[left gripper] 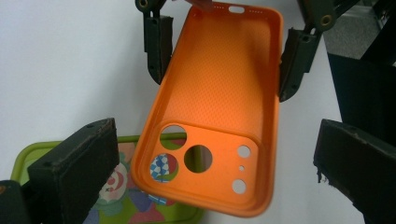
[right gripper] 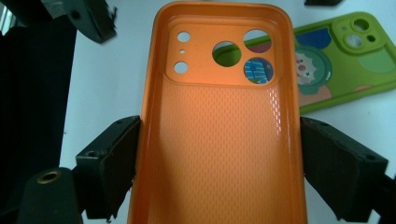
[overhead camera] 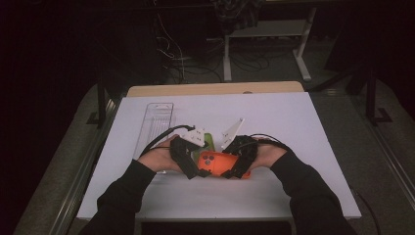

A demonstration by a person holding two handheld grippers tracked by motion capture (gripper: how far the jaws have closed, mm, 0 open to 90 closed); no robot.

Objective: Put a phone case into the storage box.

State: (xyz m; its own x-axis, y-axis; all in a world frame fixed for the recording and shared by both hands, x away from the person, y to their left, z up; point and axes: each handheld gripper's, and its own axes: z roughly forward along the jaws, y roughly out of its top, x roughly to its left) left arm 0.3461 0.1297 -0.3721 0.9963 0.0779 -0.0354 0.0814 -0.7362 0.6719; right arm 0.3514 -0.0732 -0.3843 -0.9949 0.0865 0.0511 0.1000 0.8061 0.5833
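Right hand-held gripper point(right gripper: 219, 163) clamps orange phone case point(right gripper: 219, 140): empty, dimpled inside, camera cutouts; left hand-held gripper point(left gripper: 215, 182) open.

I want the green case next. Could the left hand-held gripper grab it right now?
Probably yes. The left hand-held gripper is open and holds nothing, and the green case lies flat on the table just beside it. Only the orange case, gripped by the right hand-held gripper, hangs partly over it.
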